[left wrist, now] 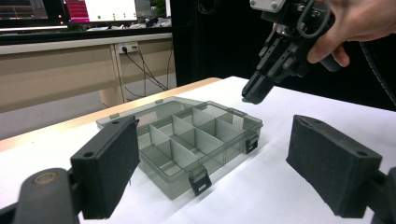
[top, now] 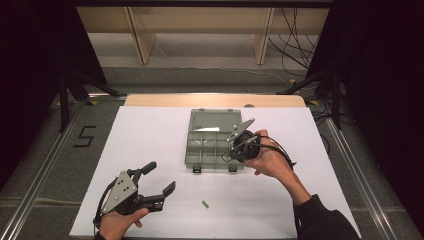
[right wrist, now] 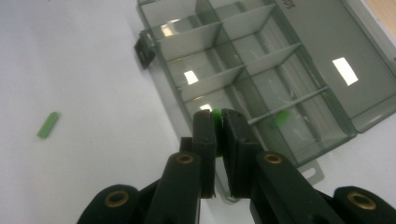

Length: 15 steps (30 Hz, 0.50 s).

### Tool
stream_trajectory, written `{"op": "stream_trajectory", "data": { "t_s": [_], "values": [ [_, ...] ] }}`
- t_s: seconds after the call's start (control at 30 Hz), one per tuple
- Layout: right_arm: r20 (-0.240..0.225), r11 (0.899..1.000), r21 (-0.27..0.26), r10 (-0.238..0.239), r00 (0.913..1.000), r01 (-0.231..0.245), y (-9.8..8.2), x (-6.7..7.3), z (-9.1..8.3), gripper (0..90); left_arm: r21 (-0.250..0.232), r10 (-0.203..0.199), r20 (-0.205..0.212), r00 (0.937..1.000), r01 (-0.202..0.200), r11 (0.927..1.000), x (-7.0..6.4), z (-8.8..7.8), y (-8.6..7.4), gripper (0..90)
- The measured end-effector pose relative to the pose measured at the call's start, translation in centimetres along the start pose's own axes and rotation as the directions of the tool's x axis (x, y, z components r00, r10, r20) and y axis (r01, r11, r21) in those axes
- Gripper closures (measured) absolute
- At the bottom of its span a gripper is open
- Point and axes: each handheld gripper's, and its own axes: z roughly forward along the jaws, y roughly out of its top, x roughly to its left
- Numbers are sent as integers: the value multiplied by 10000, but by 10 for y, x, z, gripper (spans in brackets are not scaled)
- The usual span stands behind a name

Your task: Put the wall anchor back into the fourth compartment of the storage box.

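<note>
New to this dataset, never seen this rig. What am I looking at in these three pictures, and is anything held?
No robot here: a person holds a hand-operated two-jaw gripper in each hand and works at a table covered in white.

The high view looks down from above the person's side. The left gripper rests near the front edge with its jaws wide open and nothing between them. The right gripper is held over the grey compartment box, whose lid lies open behind it.

The other two views come from cameras riding on each gripper, looking along its own black jaws. In the right gripper view the jaws are shut on a small green piece above the box's compartments. A second green piece lies loose on the white table cover. Another green bit seems to lie in one compartment, though reflections blur it.
</note>
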Motion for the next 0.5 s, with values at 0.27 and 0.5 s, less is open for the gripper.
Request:
{"op": "stream_trajectory", "data": {
  "t_s": [0.27,0.5],
  "values": [
    [382,9985,-183,527,9979,-520,-5,-18,-1,841,-2,58,2,10000,-58,10000,1,0,0,162],
    [612,9960,-119,890,9942,-884,-7,-29,6,840,-12,32,9,10000,-32,10000,0,0,0,162]
  ]
}}
